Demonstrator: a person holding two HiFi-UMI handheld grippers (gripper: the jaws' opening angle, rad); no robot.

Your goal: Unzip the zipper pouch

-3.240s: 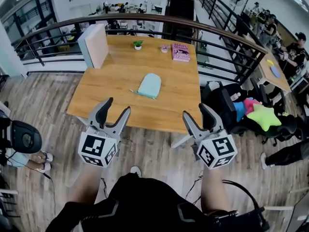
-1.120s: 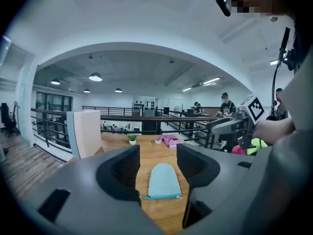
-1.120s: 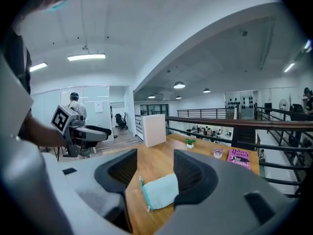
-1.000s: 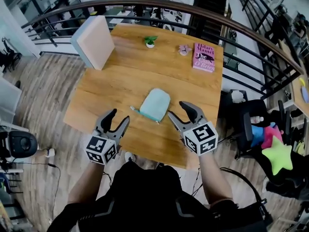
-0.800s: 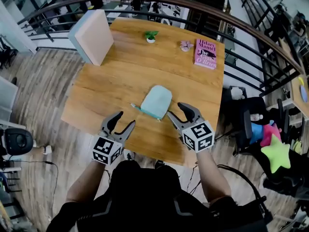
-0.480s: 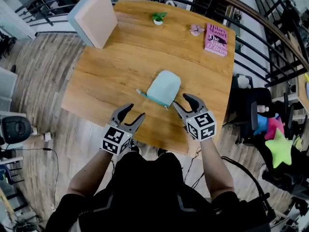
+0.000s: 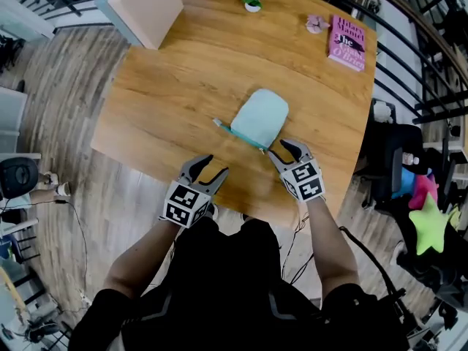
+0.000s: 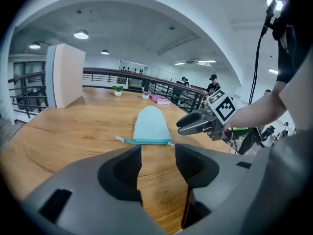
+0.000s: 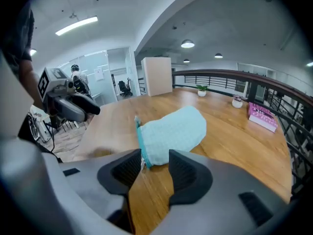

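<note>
Mint-green fabric zipper pouch (image 7: 259, 118), rounded at its far end, lies flat on a light wooden tabletop (image 7: 168, 86), a little right of centre and towards the edge nearest the person. A teal zipper strip (image 7: 241, 135) runs along the pouch's near edge. Its tail pokes out at the left and a small pull (image 8: 169, 143) sits at the right end.

At that right end is the right claw (image 7: 280, 148), angled downward. Its jaws are spread but have just been closing. In the right gripper view the pouch's zipper corner lies right at the gap between the tips, and the pads are not pinching it.

The left claw (image 7: 214, 164) is well apart from the pouch, over the near tabletop edge, also tilted down. Its jaws are spread wide and have just been closing slightly. Only bare wood shows between them, with the pouch lying further ahead.

Each claw carries a white cube with black square markers, held by the person's bare forearms.

Far across the tabletop lie a pink book (image 7: 346, 42), a small pinkish object (image 7: 316, 25) and a tiny potted plant (image 7: 253, 1). A pale upright slab (image 7: 142, 2) stands at the far left corner.
</note>
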